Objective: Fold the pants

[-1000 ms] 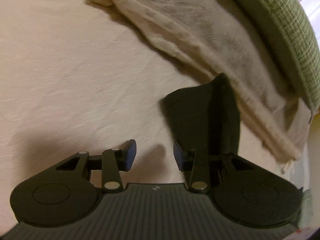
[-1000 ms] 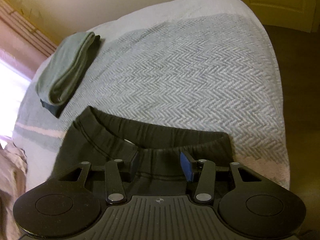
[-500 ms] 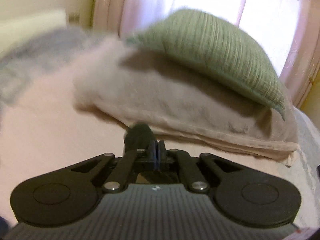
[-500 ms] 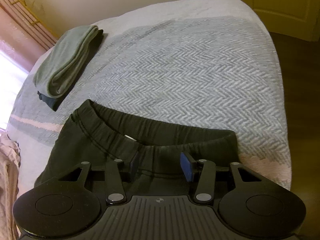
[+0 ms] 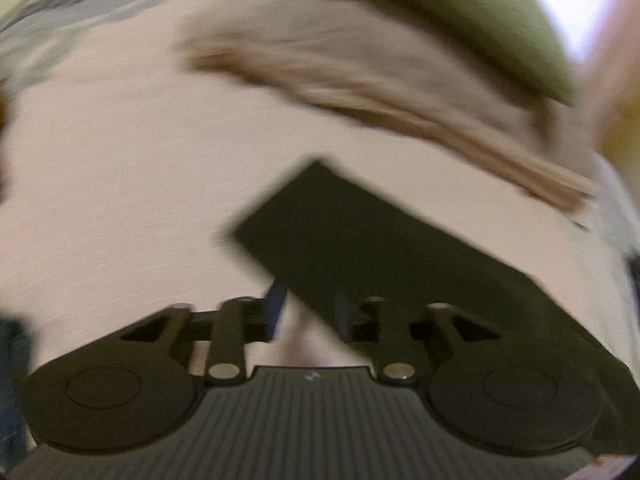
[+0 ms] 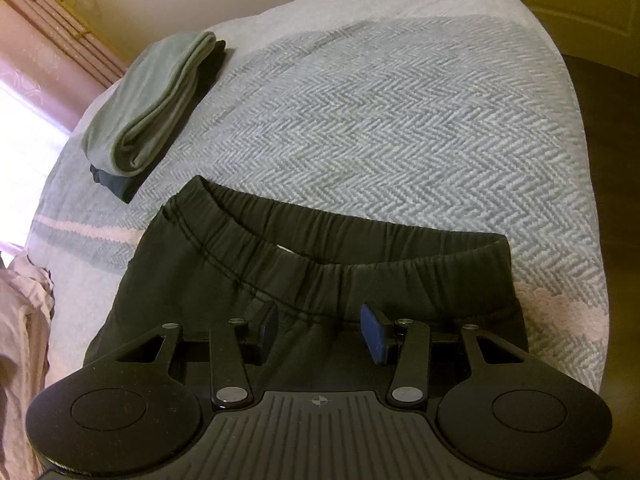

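Lying soft and floppy, the black pants (image 6: 312, 280) bend easily. Grab the thick waistband (image 6: 340, 248), mid-frame. Left gripper (image 5: 310, 312) has just opened, jaws apart over a pant leg (image 5: 360, 236); right gripper (image 6: 318, 330) gapes, empty.

Bed (image 6: 400, 120): pants (image 6: 280, 280), folded stack (image 6: 152, 108), maybe pillows (image 5: 360, 60).

Black pants (image 6: 304, 280) are seen on a blanket (image 6: 400, 120) patterned in grey-and-white herringbone, with a pale pink band at 3 and 9 o'clock. At 10 o'clock a sage-green cloth (image 6: 156, 100) is folded over a dark one. The right claw (image 6: 318, 334) is black, with blue pads (image 6: 374, 334). In the left view a black pant leg (image 5: 360, 240) is shown on a pale pink sheet (image 5: 120, 180), with a beige cloth (image 5: 360, 72) and an olive-green pillow (image 5: 472, 12) at 1 o'clock.
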Demonstrator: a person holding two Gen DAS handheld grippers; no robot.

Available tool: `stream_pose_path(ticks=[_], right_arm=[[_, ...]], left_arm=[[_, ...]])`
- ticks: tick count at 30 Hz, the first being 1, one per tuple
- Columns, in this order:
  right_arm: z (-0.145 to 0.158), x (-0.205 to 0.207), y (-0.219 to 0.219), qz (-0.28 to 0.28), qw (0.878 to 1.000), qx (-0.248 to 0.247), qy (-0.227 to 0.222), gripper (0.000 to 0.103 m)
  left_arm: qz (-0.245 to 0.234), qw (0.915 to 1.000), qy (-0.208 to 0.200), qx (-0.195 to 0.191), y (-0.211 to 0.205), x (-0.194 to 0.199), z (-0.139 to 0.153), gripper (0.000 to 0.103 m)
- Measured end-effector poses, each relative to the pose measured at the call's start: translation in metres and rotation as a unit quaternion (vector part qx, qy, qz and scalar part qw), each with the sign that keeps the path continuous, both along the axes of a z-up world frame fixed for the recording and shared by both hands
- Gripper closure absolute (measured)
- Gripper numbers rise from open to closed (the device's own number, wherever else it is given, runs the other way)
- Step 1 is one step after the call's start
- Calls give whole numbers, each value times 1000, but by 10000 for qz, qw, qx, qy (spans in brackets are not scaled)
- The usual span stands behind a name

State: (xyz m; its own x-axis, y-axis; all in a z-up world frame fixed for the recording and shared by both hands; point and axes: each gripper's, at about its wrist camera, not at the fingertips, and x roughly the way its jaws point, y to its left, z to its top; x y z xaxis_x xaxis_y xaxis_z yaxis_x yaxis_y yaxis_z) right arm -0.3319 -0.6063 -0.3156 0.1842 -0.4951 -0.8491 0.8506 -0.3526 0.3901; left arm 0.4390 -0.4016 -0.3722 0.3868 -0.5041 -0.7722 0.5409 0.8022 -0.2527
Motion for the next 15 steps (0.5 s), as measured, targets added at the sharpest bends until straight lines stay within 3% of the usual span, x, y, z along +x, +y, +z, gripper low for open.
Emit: stream_pose_path(ticks=[2,4,6,8,9,11,12,14,15], right_arm=[[0,3,1,110,9999,-21,67,60],[1,8,1,276,9994,-75,186,60],[3,10,-1,462,9983,-114,326,60],[8,7,-5,656,9967,-212,429,60],[12,5,-9,795,9951,-328,480,60],[17,1,-18,1060,9912,-527,587,60],[18,-1,-24,1182,9893,-614,594,60],[18,-2,-40,1500,9845,-818,406,60],[16,-2,-49,1680,9812,-913,282,60]], left_arm=[[-559,9982,-227,-17,-23,-13,-8,66],[-982,9929,-493,461,-53,-19,-27,61],[-1005,9789,-987,1478,-73,-15,-55,59],[-893,9680,-1403,1876,-71,0,-64,53],[-589,9666,-1477,2011,-64,10,-60,65],[-301,9784,-1070,1744,-47,28,-50,78],[-183,9819,-925,1643,-40,30,-41,73],[58,9800,-927,1759,-30,16,-26,59],[68,9812,-931,1692,-24,8,-18,59]])
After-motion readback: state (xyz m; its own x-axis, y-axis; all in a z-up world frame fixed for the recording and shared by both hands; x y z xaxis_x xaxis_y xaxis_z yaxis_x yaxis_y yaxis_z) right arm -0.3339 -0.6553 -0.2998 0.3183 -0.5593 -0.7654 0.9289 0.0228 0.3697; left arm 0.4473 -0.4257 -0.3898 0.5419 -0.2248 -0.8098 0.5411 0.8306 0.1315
